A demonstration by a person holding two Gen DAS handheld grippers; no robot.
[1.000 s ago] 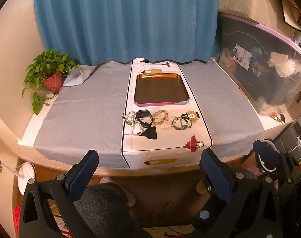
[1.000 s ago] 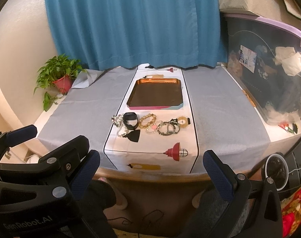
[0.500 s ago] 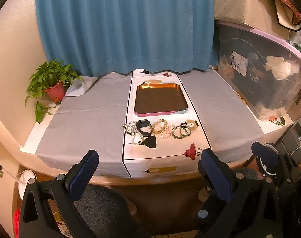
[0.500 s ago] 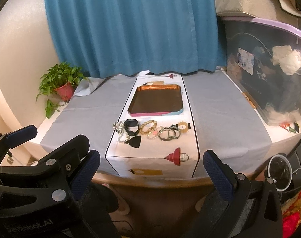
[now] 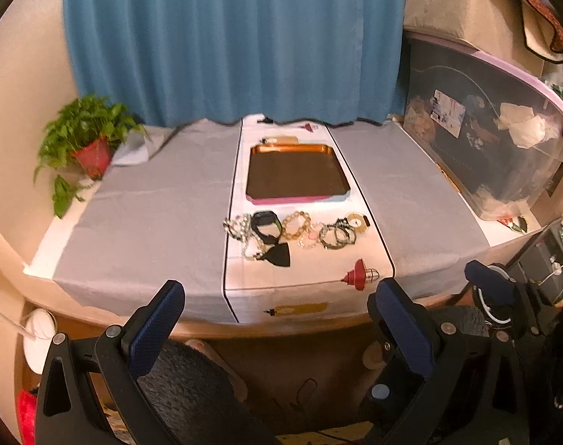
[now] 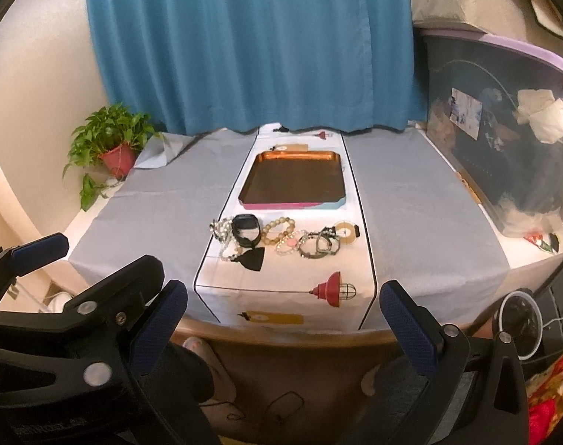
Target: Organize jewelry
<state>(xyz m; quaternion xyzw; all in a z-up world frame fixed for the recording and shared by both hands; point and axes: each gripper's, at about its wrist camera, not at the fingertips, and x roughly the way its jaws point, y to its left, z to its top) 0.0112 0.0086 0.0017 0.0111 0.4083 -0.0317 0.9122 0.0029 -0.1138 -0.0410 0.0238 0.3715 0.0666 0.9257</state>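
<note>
Left wrist view: left gripper (image 5: 279, 302) was spread wide, holding nothing, short of the table's (image 5: 140, 222) near edge. Right gripper (image 6: 283, 302) likewise stood apart and unloaded. Bracelets (image 6: 281, 235), a black watch (image 6: 246, 228) and a black bow (image 6: 252, 258) lay clustered on the runner (image 6: 281, 289), just before the tray (image 6: 294, 183).

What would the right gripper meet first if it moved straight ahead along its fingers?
Probably the table runner near the table's front edge, then the jewelry cluster. The open right gripper sits before the table; depth is unclear.
</note>
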